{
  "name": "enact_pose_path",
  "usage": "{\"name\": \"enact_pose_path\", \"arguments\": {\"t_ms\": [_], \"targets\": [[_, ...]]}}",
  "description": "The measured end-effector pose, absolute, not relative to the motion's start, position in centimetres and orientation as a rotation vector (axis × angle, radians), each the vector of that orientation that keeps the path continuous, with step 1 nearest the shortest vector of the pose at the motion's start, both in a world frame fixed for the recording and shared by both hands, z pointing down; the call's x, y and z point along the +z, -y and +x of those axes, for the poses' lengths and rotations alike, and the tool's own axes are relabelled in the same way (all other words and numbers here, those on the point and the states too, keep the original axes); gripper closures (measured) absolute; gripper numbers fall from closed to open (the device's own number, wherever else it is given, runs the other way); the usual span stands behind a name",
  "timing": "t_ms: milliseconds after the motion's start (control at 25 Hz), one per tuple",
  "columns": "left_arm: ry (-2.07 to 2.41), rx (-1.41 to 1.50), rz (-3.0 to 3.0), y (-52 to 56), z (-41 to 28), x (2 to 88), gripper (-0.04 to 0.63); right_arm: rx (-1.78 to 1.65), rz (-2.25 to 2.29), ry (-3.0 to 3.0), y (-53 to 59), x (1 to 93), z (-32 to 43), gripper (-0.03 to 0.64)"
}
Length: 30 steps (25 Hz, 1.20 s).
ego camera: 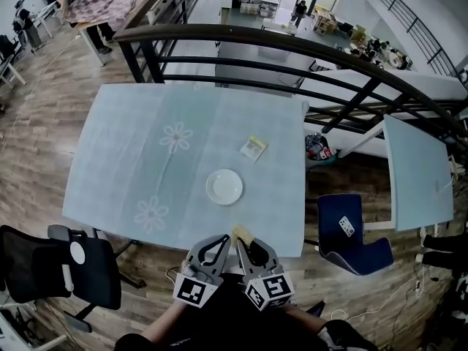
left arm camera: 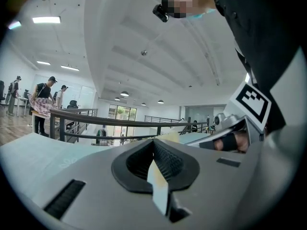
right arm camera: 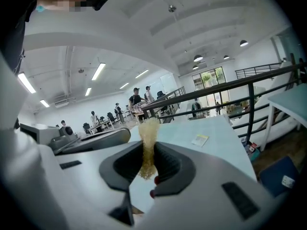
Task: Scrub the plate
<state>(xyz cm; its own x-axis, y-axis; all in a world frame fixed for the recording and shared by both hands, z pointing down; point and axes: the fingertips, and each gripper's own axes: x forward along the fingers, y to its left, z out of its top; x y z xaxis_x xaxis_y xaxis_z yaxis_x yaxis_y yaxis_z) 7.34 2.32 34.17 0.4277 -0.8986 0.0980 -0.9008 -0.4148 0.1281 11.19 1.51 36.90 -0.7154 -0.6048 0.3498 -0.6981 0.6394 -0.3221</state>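
A white plate (ego camera: 224, 186) lies on the pale blue table (ego camera: 131, 152), just ahead of both grippers. My right gripper (ego camera: 246, 241) hovers over the table's near edge, shut on a yellow sponge (ego camera: 242, 234) that sticks up between its jaws (right arm camera: 147, 147). Close beside it on the left, my left gripper (ego camera: 220, 238) is shut with nothing in it; its jaws meet at the tip (left arm camera: 154, 143). A small yellow-and-white packet (ego camera: 254, 148) lies beyond the plate. The right gripper view also catches the packet (right arm camera: 199, 139), but the plate is hidden behind the jaws.
A black curved railing (ego camera: 292, 46) runs along the table's far side. There is a black office chair (ego camera: 66, 269) at the near left and a blue chair (ego camera: 351, 232) at the right. A second table (ego camera: 413, 170) stands further right. People work at tables in the distance.
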Motion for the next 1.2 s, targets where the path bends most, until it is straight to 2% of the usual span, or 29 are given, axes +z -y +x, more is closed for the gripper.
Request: {"name": "enact_pose_path", "arguments": {"t_ms": [720,1200], "targets": [[1.586,0.100,2.551,1.4,5.5,35.3,0.581,0.669,1.158,2.588,4.1,38.4,10.7,0.557],[1.579,0.149,2.559,5.7,2.8,36.1,0.582,0.772,1.203,2.497,9.0,41.9,7.5,0.557]]}}
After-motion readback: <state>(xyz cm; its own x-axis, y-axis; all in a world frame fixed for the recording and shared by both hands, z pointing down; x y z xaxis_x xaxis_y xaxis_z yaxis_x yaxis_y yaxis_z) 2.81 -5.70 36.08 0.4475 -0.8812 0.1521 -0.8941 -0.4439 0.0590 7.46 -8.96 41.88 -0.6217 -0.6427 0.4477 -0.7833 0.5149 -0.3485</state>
